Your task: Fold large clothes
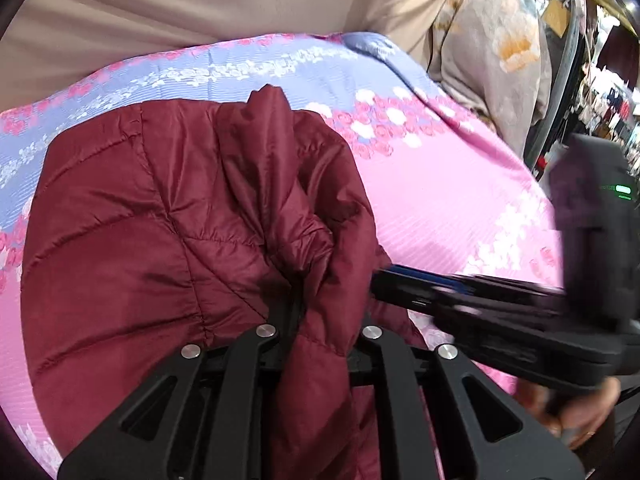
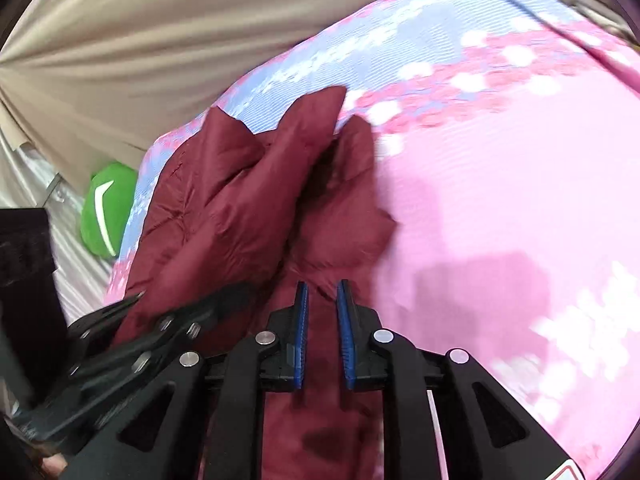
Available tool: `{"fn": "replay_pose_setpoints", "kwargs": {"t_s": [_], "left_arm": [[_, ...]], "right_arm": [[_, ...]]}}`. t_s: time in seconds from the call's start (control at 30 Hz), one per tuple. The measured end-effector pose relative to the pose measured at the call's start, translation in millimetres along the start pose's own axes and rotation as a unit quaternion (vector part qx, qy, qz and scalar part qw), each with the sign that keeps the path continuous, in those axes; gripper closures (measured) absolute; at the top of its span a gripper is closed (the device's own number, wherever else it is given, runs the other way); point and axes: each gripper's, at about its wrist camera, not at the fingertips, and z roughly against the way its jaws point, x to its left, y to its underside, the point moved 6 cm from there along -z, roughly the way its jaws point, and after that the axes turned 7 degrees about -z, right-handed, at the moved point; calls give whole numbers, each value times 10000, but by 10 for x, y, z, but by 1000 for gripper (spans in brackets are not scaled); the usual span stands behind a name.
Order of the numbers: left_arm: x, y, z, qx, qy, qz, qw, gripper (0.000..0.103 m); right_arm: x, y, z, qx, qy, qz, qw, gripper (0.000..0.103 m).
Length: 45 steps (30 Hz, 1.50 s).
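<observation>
While the left gripper [image 1: 320,320] pinches a fold of the one maroon quilted jacket [image 1: 160,220] on the pink floral bedspread [image 1: 440,200], bunched fabric hides its fingers. The right gripper [image 2: 322,320] hovers with its blue pads [image 2: 303,332] slightly apart, nothing between them. One green cushion [image 2: 106,208] sits beside the bed, below beige curtains [image 2: 140,40].

You find no text you can read in either view. The green lit display [image 1: 624,190] on the dark device at the right of your left wrist view is too small and blurred to make out, and the white mark on the green plush thing [image 2: 106,210] forms no letter.
</observation>
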Motion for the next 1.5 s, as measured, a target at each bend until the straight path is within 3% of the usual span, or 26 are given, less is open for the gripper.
{"fn": "replay_pose_setpoints", "kwargs": {"t_s": [0.2, 0.27, 0.37, 0.43, 0.5, 0.53, 0.57, 0.63, 0.77, 0.93, 1.0, 1.07, 1.17, 1.23, 1.37, 1.5], "left_arm": [[-92, 47, -232, 142, -257, -132, 9995, 86], [-163, 47, -227, 131, -388, -289, 9987, 72], [-256, 9, 4, -19, -120, -272, 9996, 46], [-244, -51, 365, -350, 148, -204, 9991, 41], [-135, -126, 718, -735, 314, -112, 9967, 28], [-30, -161, 937, -1014, 332, -23, 9943, 18], [135, -191, 1185, -1347, 235, 100, 9906, 14], [500, -167, 1491, -1627, -225, 343, 9858, 14], [1006, 98, 1513, -1302, -735, 838, 9852, 14], [1207, 542, 1190, -643, -843, 1117, 9881, 15], [1180, 647, 1045, -432, -795, 1059, 9902, 16], [1131, 686, 929, -326, -736, 1006, 9917, 19], [1032, 723, 880, -335, -912, 779, 9922, 18], [920, 726, 804, -302, -819, 594, 9944, 18], [758, 757, 586, -110, -1009, 210, 9946, 17], [678, 782, 437, -14, -1350, -43, 9908, 13]], "right_arm": [[-119, 193, 97, -47, 87, -231, 9997, 83], [-188, 254, 212, -192, 205, -288, 9992, 82], [-114, 346, 305, -448, 216, -333, 9982, 77], [-124, 323, 516, -679, 278, -232, 9970, 74], [-73, 296, 666, -842, 230, -119, 9961, 72], [-19, 304, 748, -910, 162, -52, 9957, 71], [100, 313, 813, -992, 61, 69, 9950, 68], [387, 353, 896, -1092, -142, 426, 9930, 59], [864, 511, 709, -942, -416, 978, 9899, 36], [1235, 726, 459, -556, -672, 1254, 9883, 35], [1281, 808, 348, -604, -425, 1434, 9869, 40], [1170, 823, 255, -634, 81, 1426, 9877, 94], [915, 883, 354, -742, -64, 894, 9932, 99], [726, 956, 425, -800, -29, 637, 9948, 99], [257, 1153, 78, -190, 68, -69, 9998, 100], [124, 1163, -46, 180, -90, -368, 9991, 100]]}}
